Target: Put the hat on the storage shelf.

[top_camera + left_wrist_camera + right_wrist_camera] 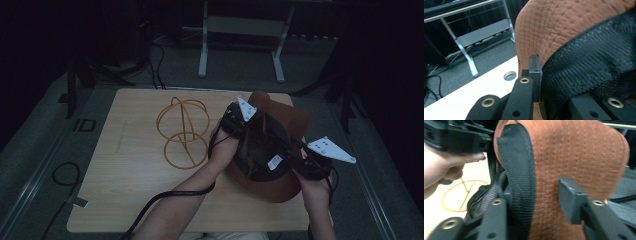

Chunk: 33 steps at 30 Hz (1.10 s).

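Brown hat upside down over the table, brim clamped between both grippers' jaws: left gripper; right gripper.

1. Left gripper: forearm reaching up from bottom centre, jaws clamped (cable trailing along the arm).
2. Right gripper: at far right, jaws likewise clamped, angled inward.

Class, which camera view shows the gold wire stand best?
The high view: the whole wire stand shows, standing on the table left of the hat. The right gripper view catches part of its base ring behind the hat.
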Motion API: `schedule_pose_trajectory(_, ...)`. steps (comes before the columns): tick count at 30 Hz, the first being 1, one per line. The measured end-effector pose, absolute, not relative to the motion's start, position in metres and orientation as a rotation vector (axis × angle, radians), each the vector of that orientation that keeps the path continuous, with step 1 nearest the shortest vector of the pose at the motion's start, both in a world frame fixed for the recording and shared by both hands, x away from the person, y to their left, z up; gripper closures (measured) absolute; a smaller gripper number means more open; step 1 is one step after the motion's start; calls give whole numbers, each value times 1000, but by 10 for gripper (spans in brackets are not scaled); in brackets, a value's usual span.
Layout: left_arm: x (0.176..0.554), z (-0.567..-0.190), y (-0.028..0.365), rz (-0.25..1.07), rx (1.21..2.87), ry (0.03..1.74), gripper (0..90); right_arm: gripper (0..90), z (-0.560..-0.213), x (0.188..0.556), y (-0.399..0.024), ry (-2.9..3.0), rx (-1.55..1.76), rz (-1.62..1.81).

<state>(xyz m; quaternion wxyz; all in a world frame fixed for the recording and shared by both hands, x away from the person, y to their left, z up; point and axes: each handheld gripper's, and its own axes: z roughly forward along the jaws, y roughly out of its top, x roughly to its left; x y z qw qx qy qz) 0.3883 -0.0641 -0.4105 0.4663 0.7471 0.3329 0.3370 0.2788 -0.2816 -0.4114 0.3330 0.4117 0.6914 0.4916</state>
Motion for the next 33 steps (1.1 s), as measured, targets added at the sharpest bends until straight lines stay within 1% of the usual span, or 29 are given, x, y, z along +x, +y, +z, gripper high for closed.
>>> schedule_pose_trajectory(3, 386, -407, -66, 827, 1839, 793, 874, 453, -410, 271, -289, 1818, 1062, 1304)
schedule_pose_trajectory(8, 383, -403, -69, 843, 1846, 757, 874, 435, -407, 261, -297, 1831, 1046, 1326)
schedule_pose_trajectory(9, 381, -398, -72, 843, 1845, 748, 874, 363, -405, 257, -297, 1852, 1033, 1332)
schedule_pose_trajectory(10, 381, -398, -72, 843, 1845, 748, 874, 363, -405, 257, -297, 1852, 1033, 1332)
schedule_pose_trajectory(12, 380, -395, -74, 845, 1837, 743, 874, 288, -403, 251, -296, 1876, 1005, 1340)
schedule_pose_trajectory(13, 380, -395, -74, 845, 1837, 743, 874, 288, -403, 251, -296, 1876, 1005, 1340)
schedule_pose_trajectory(15, 381, -393, -71, 833, 1822, 754, 874, 243, -397, 244, -299, 1889, 976, 1419)
schedule_pose_trajectory(17, 382, -391, -68, 821, 1812, 753, 874, 245, -392, 239, -302, 1873, 940, 1421)
schedule_pose_trajectory(19, 381, -389, -64, 803, 1795, 741, 874, 335, -386, 233, -311, 1850, 909, 1436)
schedule_pose_trajectory(20, 381, -387, -62, 801, 1789, 736, 874, 344, -385, 231, -317, 1836, 899, 1422)
schedule_pose_trajectory(22, 380, -385, -57, 784, 1771, 722, 874, 396, -383, 230, -331, 1798, 917, 1367)
schedule_pose_trajectory(27, 380, -380, -44, 749, 1735, 703, 873, 411, -389, 233, -364, 1738, 1009, 1327)
schedule_pose_trajectory(28, 379, -380, -42, 761, 1727, 703, 873, 411, -391, 233, -369, 1732, 1023, 1323)
schedule_pose_trajectory(33, 378, -377, -30, 735, 1679, 689, 872, 411, -404, 238, -380, 1744, 1066, 1312)
